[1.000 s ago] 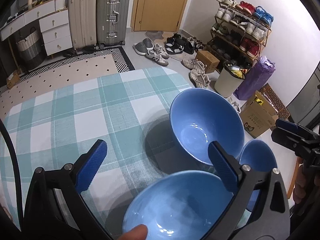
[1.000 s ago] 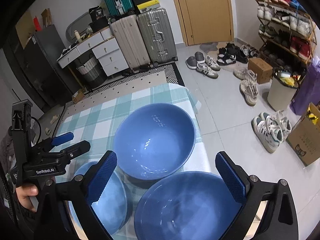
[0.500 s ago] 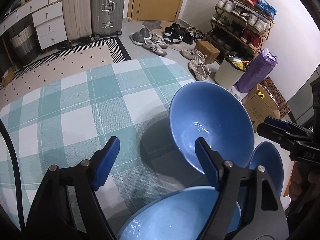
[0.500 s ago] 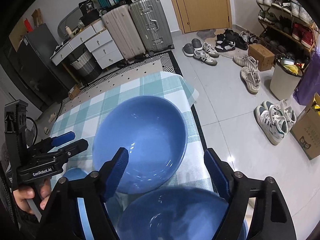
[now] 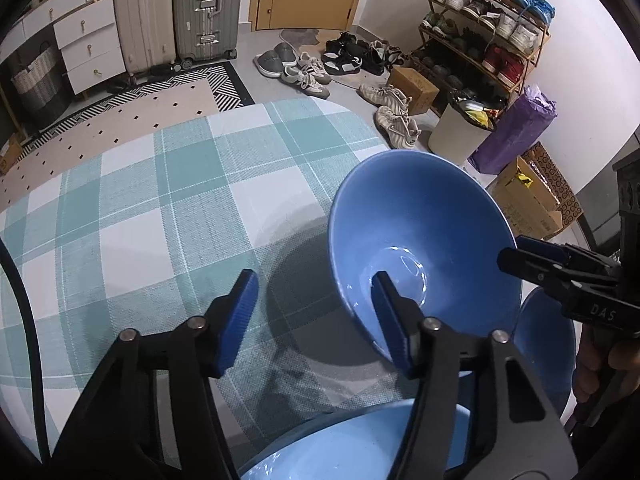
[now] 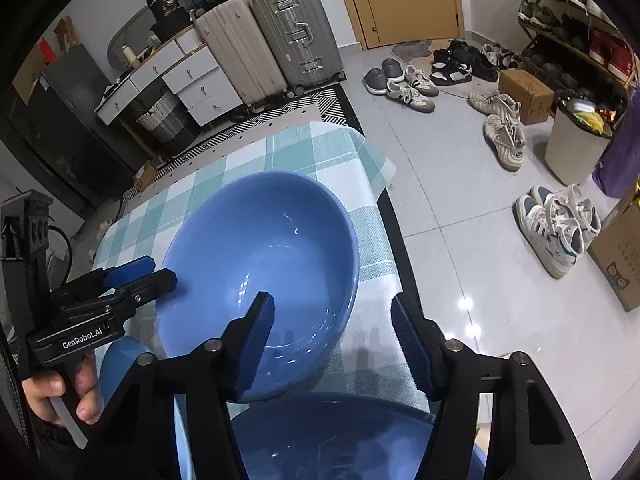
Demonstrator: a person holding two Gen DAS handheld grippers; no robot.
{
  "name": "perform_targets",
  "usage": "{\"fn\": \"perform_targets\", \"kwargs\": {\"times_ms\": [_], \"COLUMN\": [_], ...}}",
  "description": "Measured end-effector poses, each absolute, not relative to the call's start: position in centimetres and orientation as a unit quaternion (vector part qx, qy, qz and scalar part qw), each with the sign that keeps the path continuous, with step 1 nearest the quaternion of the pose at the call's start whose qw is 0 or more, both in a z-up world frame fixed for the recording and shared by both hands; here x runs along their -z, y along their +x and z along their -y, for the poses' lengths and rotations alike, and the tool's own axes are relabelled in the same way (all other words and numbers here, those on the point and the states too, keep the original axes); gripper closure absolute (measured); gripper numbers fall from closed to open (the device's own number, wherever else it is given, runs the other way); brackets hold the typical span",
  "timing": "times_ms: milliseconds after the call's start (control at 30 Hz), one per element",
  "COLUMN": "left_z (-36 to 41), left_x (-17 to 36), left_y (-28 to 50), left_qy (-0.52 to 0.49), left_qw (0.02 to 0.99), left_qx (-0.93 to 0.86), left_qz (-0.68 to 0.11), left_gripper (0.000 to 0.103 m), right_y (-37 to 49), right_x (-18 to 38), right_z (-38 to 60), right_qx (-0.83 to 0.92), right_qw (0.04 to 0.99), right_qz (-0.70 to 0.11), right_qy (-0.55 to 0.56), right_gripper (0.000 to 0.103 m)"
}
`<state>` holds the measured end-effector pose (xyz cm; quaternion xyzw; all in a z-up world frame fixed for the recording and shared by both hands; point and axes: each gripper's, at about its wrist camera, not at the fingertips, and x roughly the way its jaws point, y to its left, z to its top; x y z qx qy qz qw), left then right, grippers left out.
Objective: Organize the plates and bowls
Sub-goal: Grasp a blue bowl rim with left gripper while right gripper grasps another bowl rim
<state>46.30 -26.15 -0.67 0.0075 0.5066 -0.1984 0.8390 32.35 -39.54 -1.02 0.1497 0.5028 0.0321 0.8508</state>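
A large blue bowl (image 5: 420, 232) stands on the checked tablecloth (image 5: 160, 208). My left gripper (image 5: 314, 312) straddles its left rim, one finger inside and one outside. Its jaws are closing and the pads are clear of the wall. My right gripper (image 6: 334, 340) straddles the same bowl's (image 6: 260, 256) right rim, also closing, with its pads apart from it. A second blue bowl (image 6: 340, 440) lies just below both grippers. A third, smaller bowl (image 5: 548, 348) sits at the side. Each gripper shows in the other's view: the right gripper (image 5: 520, 252) and the left gripper (image 6: 148, 270).
The table's right edge (image 6: 380, 184) drops to a tiled floor strewn with shoes (image 6: 560, 228). A white bin (image 5: 460, 132), a shoe rack (image 5: 488, 20), cardboard boxes and suitcases (image 5: 200, 8) stand beyond the table. A hand (image 6: 60, 400) holds the left gripper.
Both grippers have come down and forward onto the large bowl. Their jaws have narrowed from wide open to about half, and each now has the bowl's rim between its fingers.
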Motion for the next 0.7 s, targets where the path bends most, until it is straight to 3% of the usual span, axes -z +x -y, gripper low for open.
{"fn": "perform_targets", "kwargs": {"times_ms": [100,367,700], "left_z": [26.6,27.2,27.5], "left_x": [0.9,1.2,1.2], "left_y": [46.3,46.1,46.1], "left_qy": [0.012,0.017,0.021], "left_qw": [0.837,0.834,0.838], "left_qx": [0.202,0.22,0.226], "left_qz": [-0.509,-0.505,-0.497], "left_gripper": [0.056,0.087,0.092], "right_y": [32.5,32.7,32.8], "right_x": [1.3,2.0,2.0], "right_z": [39.4,39.4,38.6], "right_qx": [-0.032,-0.029,-0.032], "right_qw": [0.849,0.847,0.854], "right_qz": [-0.506,-0.51,-0.505], "right_qy": [0.146,0.143,0.123], "right_gripper": [0.055,0.079,0.088]}}
